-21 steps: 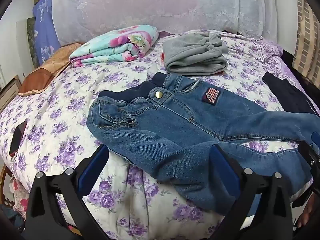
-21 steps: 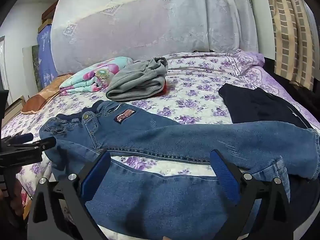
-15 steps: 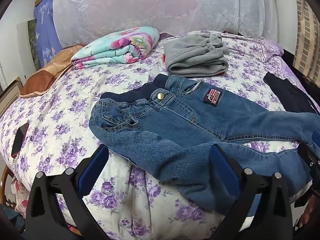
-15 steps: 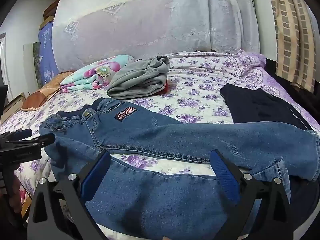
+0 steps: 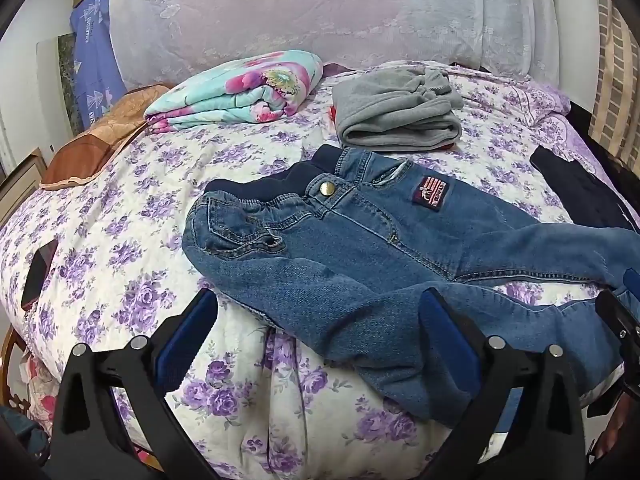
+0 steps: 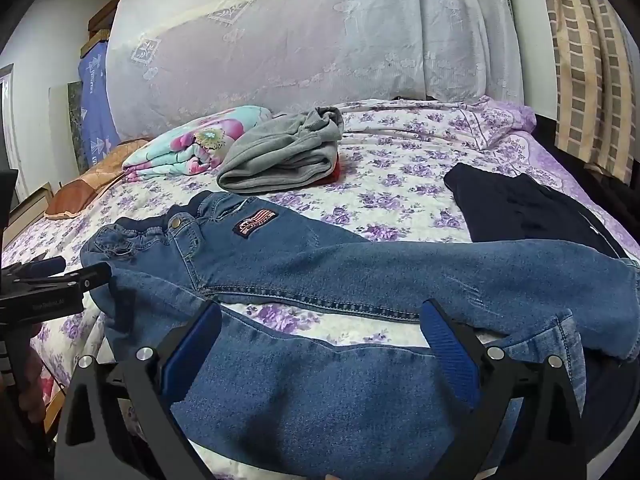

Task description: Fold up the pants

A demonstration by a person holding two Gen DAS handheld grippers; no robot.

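Observation:
Blue denim pants [image 5: 360,248] lie spread on the floral bed, waistband to the left, both legs running right. The near leg hangs over the bed's front edge. They also show in the right wrist view [image 6: 360,264]. My left gripper [image 5: 316,328] is open and empty, just in front of the hip and near leg. My right gripper [image 6: 320,340] is open and empty, over the near leg by the front edge. The left gripper [image 6: 52,276] shows at the left in the right wrist view, beside the waistband.
Folded grey pants [image 5: 396,120] and a folded floral blanket [image 5: 240,92] lie at the back of the bed [image 5: 120,216]. A dark garment [image 6: 528,208] lies at the right. A phone [image 5: 38,272] lies near the left edge. A big pillow [image 5: 320,12] stands behind.
Both grippers have drifted slightly, so the pants sit a little further right and lower in the left view. The pants have not moved. Both grippers stay open.

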